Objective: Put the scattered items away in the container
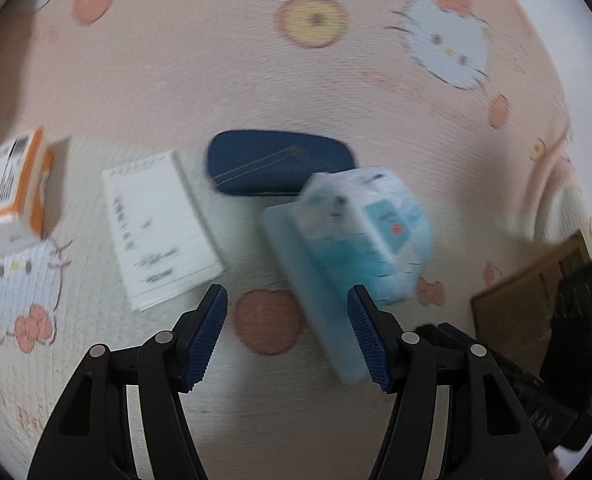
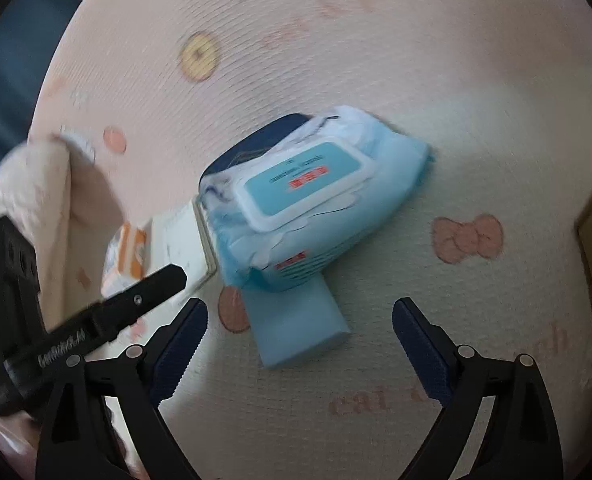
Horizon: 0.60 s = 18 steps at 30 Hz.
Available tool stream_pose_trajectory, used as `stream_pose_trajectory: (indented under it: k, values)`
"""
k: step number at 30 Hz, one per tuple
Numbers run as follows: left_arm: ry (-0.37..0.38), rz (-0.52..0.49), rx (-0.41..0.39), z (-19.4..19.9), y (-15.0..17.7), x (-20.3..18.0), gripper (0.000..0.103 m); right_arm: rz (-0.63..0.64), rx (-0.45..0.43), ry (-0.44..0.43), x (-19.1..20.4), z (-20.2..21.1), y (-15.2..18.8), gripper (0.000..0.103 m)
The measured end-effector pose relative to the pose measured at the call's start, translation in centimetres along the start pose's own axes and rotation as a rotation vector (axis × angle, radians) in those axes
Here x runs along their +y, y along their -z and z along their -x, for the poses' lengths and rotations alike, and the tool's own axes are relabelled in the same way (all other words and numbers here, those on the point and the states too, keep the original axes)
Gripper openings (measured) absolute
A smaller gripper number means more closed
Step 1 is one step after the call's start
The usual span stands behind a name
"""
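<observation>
Both grippers are the same build: black plastic linkage arms with round silver pivot pins, tipped with dark blue ribbed pads. The left gripper (image 1: 287, 334) and right gripper (image 2: 299, 346) match. The left one's black body also shows from the right wrist view, with white lettering and a small screw.

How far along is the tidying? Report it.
Done: nothing visibly; the cardboard box at the edge shows no items inside. In hand: nothing; left gripper and right gripper are open and empty. Left: wipes pack, blue block, navy case, notepad, orange carton.
</observation>
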<state>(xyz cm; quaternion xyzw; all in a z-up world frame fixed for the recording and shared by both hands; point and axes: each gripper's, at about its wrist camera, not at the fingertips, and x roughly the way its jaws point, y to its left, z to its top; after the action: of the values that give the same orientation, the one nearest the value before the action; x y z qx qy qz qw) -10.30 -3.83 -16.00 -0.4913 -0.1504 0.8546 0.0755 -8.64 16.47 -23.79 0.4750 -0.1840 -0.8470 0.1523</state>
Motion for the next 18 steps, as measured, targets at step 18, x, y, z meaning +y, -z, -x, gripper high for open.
stream_pose_trajectory:
  k: [18]
  values:
    - [-0.019,0.147,-0.055,0.0,0.9,9.6,0.066,0.262,-0.092,-0.028,7.0,-3.2,0.8,0.058]
